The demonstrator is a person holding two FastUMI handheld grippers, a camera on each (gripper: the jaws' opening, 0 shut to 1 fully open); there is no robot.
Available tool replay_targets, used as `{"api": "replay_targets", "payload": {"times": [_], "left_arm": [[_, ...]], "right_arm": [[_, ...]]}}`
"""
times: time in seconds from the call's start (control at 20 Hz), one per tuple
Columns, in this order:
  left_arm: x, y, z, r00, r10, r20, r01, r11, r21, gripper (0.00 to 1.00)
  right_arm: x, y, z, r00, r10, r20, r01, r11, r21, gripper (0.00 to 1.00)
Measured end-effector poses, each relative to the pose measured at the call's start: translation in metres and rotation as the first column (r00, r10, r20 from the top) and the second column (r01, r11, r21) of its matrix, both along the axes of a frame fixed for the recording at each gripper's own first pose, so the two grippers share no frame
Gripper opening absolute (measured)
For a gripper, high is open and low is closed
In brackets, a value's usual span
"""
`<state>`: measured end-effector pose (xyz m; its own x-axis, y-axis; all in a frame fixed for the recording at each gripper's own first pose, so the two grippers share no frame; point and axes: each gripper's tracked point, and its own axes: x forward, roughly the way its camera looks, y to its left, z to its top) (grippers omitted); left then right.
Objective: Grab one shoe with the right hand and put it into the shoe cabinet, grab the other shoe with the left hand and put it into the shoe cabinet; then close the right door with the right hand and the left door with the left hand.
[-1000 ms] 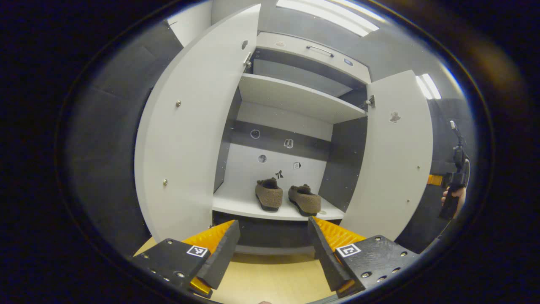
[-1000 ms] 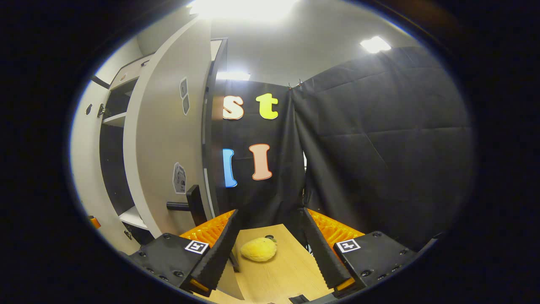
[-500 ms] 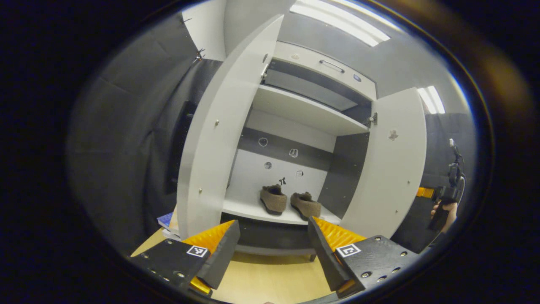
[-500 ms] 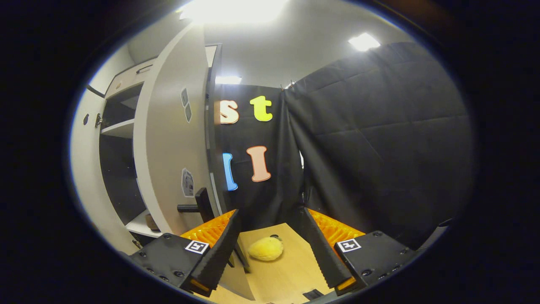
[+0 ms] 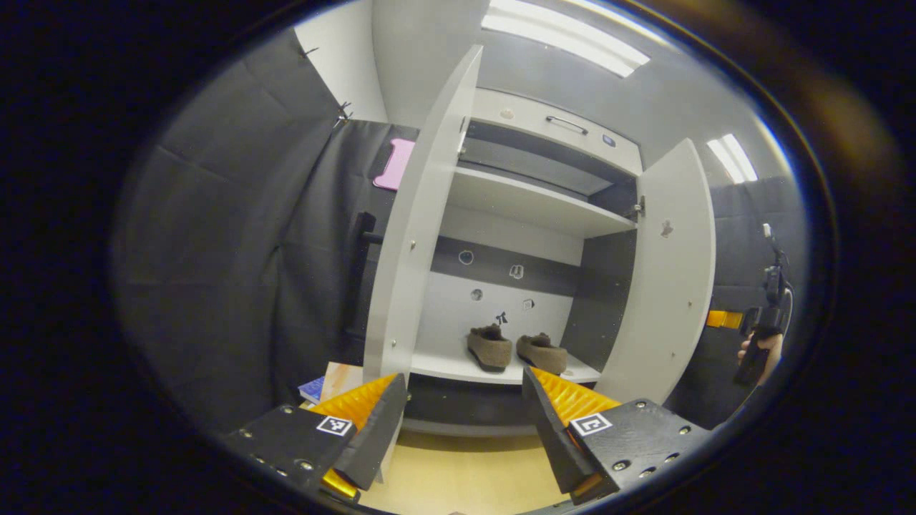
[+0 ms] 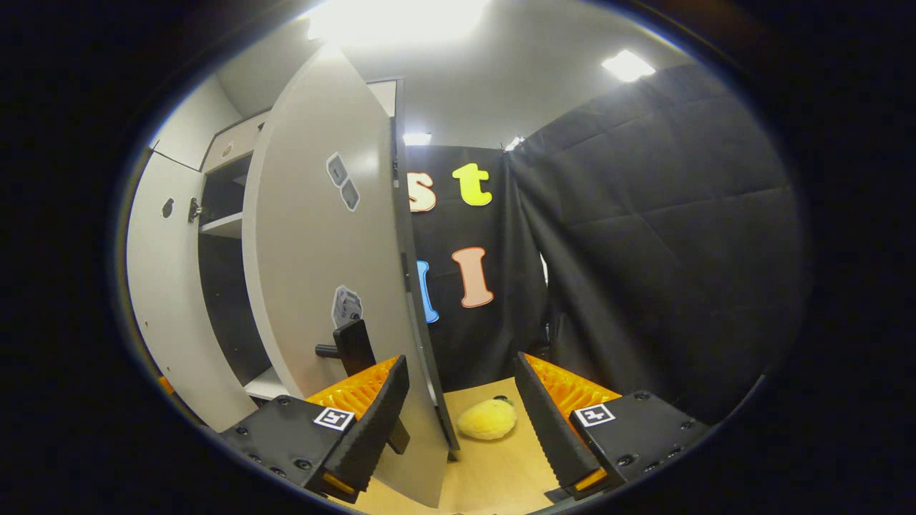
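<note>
shoes (image 5: 515, 348) shelved — beyond open jaws, doors ajar

Stickers (image 5: 517, 272) on the cabinet's back wall too small to tell.

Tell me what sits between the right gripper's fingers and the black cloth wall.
In the right gripper view, the open right gripper frames the right door's edge and a yellow plush toy on the wooden floor.

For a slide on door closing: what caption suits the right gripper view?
Open right gripper straddling the edge of the cabinet's right door, beside its black handle, yellow plush toy beyond.
</note>
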<state>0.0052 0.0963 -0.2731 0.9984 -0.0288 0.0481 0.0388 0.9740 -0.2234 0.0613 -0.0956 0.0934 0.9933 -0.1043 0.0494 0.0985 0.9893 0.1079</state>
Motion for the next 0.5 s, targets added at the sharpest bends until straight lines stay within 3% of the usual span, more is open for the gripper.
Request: {"api": "replay_targets", "payload": {"times": [0.1,0.15,0.2,0.25,0.35,0.5], "left_arm": [[-0.005,0.009,-0.001,1.000,0.023,-0.003,-0.023,1.000,-0.005,0.98],[-0.008,0.013,0.000,0.999,0.035,-0.005,-0.035,0.999,-0.008,0.93],[-0.012,0.018,-0.001,0.999,0.051,-0.005,-0.051,0.999,-0.007,0.97],[-0.015,0.024,-0.001,0.998,0.069,-0.005,-0.069,0.998,0.000,0.93],[-0.020,0.036,-0.003,0.994,0.105,-0.008,-0.105,0.994,0.014,0.97],[-0.030,0.054,-0.003,0.989,0.149,-0.009,-0.149,0.989,0.005,0.93]], "right_arm": [[0.005,0.020,-0.002,0.999,0.054,0.007,-0.054,0.998,0.030,0.96],[0.008,0.032,-0.004,0.996,0.089,0.009,-0.089,0.995,0.049,0.96],[0.011,0.045,-0.007,0.992,0.127,0.011,-0.128,0.990,0.064,0.96],[0.013,0.059,-0.010,0.987,0.161,0.011,-0.161,0.984,0.073,0.96],[0.020,0.085,-0.014,0.975,0.222,0.010,-0.222,0.973,0.066,0.97],[0.026,0.133,-0.017,0.944,0.330,0.003,-0.330,0.943,0.036,0.97]]}}
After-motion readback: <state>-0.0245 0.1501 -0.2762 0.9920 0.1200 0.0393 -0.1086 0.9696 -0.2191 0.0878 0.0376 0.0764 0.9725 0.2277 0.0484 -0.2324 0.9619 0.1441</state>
